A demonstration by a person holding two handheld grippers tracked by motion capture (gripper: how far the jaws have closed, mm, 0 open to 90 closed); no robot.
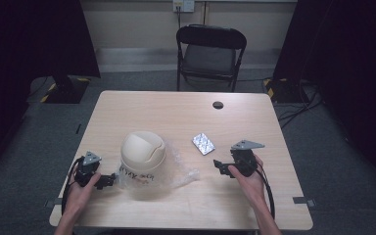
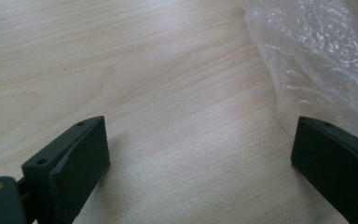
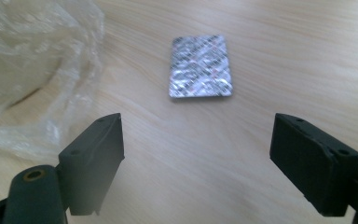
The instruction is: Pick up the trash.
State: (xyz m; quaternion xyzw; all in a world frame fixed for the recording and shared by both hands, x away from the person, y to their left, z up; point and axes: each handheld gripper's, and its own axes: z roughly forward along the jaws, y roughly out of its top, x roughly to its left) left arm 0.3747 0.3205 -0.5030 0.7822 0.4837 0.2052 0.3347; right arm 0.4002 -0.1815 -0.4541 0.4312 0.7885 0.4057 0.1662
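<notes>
The blister pack [image 3: 200, 67], a silver foil card, lies flat on the table [image 1: 254, 205] to the right of the bin and apart from it. In the right gripper view it sits ahead of the jaws and roughly centred between them, with bare wood all around it.

The small beige bin [image 1: 142, 159] with a swing lid stands upright near the front left of the table. Its clear plastic liner [image 1: 178, 169] spills out onto the wood around its base.

The right gripper [image 1: 223, 166] rests low, just short of the blister pack, with its jaws spread wide and holding nothing. The left gripper [image 1: 110, 179] lies just beside the bin, its jaws also wide apart and empty; in the left gripper view 1 jaw is close to the liner's edge.

Judged step: approach, before any grasp. The next move likely calls for advancing the right gripper until the jaws straddle the pack's 2 long edges, then closing. The pack is thin and flat, so the jaws must meet it low against the table.
</notes>
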